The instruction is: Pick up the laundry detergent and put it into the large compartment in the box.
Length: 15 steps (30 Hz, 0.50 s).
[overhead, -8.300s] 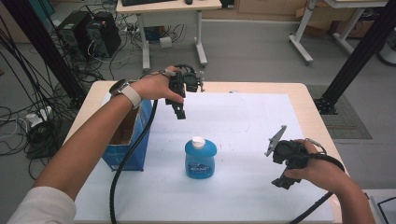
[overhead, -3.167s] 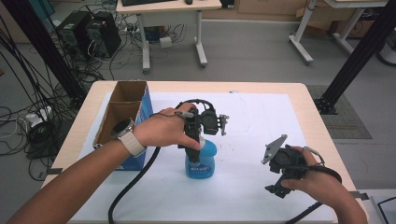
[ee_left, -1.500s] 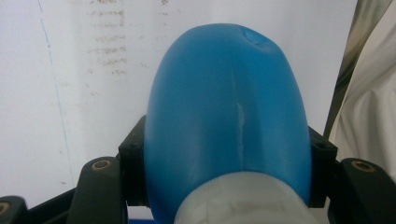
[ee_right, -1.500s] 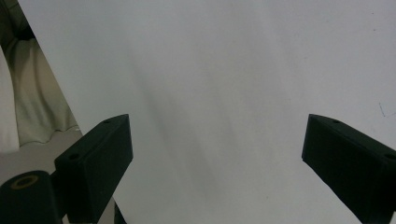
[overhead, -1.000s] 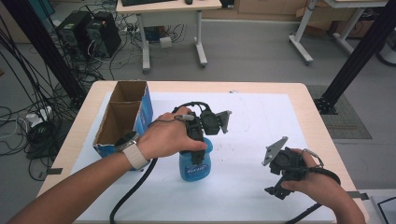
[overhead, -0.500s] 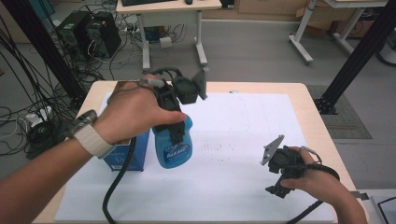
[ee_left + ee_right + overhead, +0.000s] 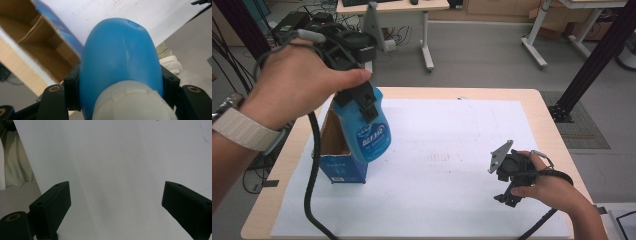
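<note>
We see the left tongs (image 7: 362, 102) pinching the blue bottle (image 7: 367, 131) just below its white cap (image 7: 132, 102), lifted clear of the surface (image 7: 452, 145) above the open cardboard box (image 7: 337, 150) at 9 o'clock. The right tongs (image 7: 117, 205) stand spread at 4 o'clock over white paper (image 7: 120, 157), holding nothing.

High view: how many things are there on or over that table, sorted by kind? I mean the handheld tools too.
Blue bottle: 1
Cardboard box: 1
White paper sheet: 1
Handheld grippers: 2, the left gripper clamped on the bottle, the right gripper open
Total: 5
</note>
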Each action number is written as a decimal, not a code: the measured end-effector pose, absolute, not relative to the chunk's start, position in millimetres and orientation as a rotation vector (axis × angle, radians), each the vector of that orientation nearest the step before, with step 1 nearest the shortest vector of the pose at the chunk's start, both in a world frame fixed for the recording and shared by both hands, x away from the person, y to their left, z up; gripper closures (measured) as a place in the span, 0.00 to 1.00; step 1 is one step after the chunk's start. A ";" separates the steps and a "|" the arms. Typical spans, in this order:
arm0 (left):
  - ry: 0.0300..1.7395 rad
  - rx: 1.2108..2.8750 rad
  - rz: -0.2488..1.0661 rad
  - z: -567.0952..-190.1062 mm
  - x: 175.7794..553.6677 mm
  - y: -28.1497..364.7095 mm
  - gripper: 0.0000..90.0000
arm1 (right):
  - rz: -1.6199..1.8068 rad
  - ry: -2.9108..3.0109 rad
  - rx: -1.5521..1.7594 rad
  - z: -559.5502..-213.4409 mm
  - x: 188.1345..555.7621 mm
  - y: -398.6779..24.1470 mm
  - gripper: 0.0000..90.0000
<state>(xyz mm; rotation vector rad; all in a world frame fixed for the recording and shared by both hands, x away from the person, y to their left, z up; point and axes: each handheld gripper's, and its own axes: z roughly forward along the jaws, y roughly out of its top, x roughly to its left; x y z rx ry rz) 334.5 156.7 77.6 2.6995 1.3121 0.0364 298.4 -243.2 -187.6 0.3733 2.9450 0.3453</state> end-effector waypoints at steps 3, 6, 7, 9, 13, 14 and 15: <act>1.430 2.621 0.018 87.0 338.2 182.1 0.42 | 0.348 2.943 0.361 -186.8 299.2 -242.3 0.09; 1.521 2.561 0.002 87.6 344.1 199.8 0.42 | 0.346 2.943 0.357 -186.4 300.0 -240.5 0.09; 1.521 2.561 0.002 87.6 344.1 199.8 0.42 | 0.351 2.941 0.350 -186.8 300.2 -240.4 0.09; 1.591 2.521 -0.002 86.0 349.7 210.1 0.42 | 0.350 2.941 0.341 -186.8 300.5 -239.7 0.09; 1.685 2.477 0.000 80.4 360.8 222.3 0.42 | 0.359 2.943 0.333 -186.8 302.5 -239.7 0.09; 1.715 2.437 -0.001 76.7 364.3 230.7 0.42 | 0.358 2.943 0.331 -186.3 303.1 -239.2 0.09; 1.727 2.417 -0.002 74.0 366.4 235.4 0.42 | 0.365 2.943 0.324 -186.1 303.6 -239.6 0.09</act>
